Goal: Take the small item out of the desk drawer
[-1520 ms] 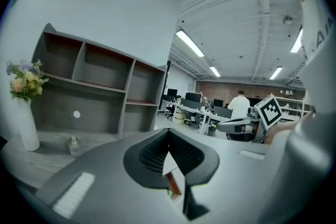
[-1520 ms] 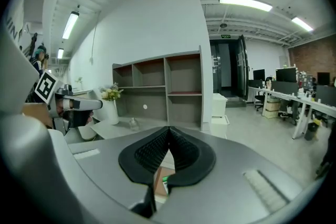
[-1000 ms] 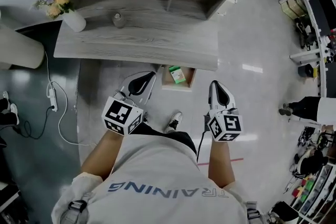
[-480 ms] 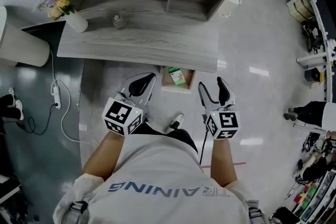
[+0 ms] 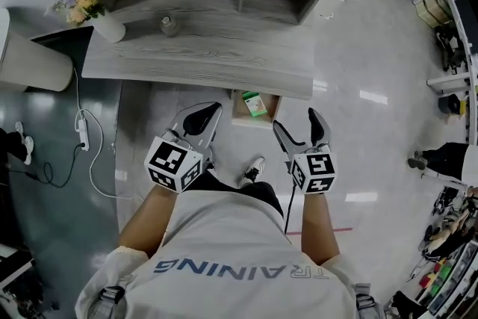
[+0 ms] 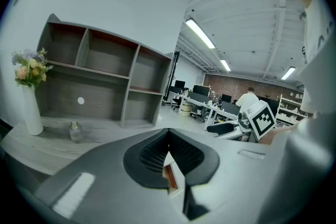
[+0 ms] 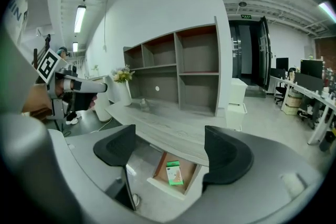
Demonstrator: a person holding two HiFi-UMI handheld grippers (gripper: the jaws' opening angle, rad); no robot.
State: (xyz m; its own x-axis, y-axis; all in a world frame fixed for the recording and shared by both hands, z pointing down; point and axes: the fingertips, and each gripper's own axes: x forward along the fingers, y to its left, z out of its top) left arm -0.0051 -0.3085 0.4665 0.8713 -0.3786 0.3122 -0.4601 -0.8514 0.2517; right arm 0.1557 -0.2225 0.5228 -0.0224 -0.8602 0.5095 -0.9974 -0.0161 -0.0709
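Right gripper [image 5: 295, 123] jaws opening wide, nothing between them, hovering off desk [image 5: 202, 60] front. Small green box [image 7: 175, 172] lies flat in pulled-out drawer [image 7: 163, 186] under desk edge. Looks light, thin cardboard, probably crushable, so pinch long sides gently. Left gripper [image 5: 208, 114] closed, empty, near desk front too.

right gripper [image 5: 296, 125] fingers opening, shut before

The head view looks steeply down from above on the left gripper [image 5: 213, 110] and right gripper [image 5: 295, 119], with the desk [image 5: 202, 56] just ahead of them. The right gripper view looks between its opening, empty jaws down at the near drawer [image 7: 164, 186]. The left gripper view looks level past closed jaws to the shelf [image 6: 100, 78]. All share the desk.
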